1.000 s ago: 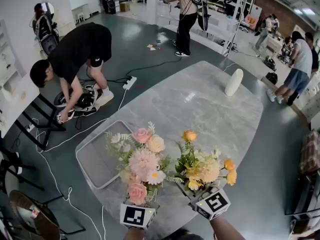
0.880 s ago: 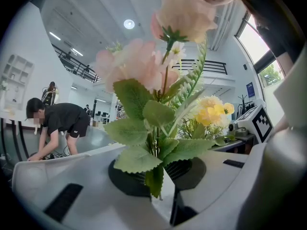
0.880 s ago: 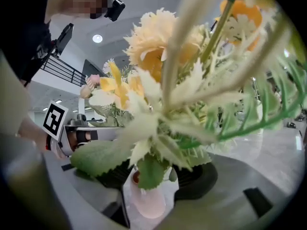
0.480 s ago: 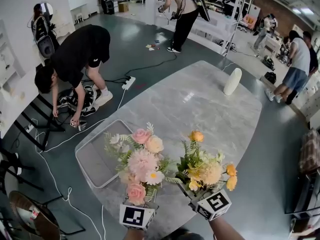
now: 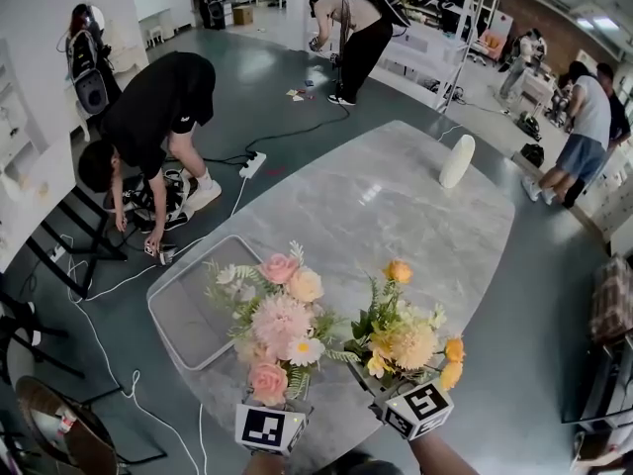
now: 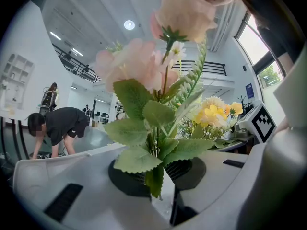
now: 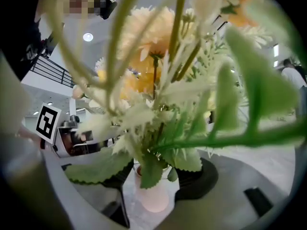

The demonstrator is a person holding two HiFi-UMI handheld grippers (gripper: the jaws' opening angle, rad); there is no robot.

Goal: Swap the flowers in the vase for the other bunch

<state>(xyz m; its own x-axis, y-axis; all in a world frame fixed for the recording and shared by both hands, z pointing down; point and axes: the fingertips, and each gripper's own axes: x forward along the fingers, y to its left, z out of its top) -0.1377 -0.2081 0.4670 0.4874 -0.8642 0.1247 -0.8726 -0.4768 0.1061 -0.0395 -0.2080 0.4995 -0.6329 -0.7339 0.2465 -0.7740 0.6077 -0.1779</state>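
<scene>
Head view: pink bunch [image 5: 280, 325] and yellow bunch [image 5: 407, 342] upright, side by side at the marble table's [image 5: 396, 206] near edge. Left gripper view: left gripper [image 6: 160, 174] pads pinch the pink bunch's stems. Right gripper view: right gripper [image 7: 156, 176] jaws, just opening, stand wide around the small vase [image 7: 154, 196] holding the yellow stems, not pressing.

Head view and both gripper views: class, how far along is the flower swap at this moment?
Looks done: the yellow bunch stands in the small pale vase. In hand: the left gripper grips the pink bunch; the right gripper, jaws just opening, flanks the vase without clearly pressing it. Left: if pink is the newcomer, the whole swap; if not, only laying pink down.
</scene>
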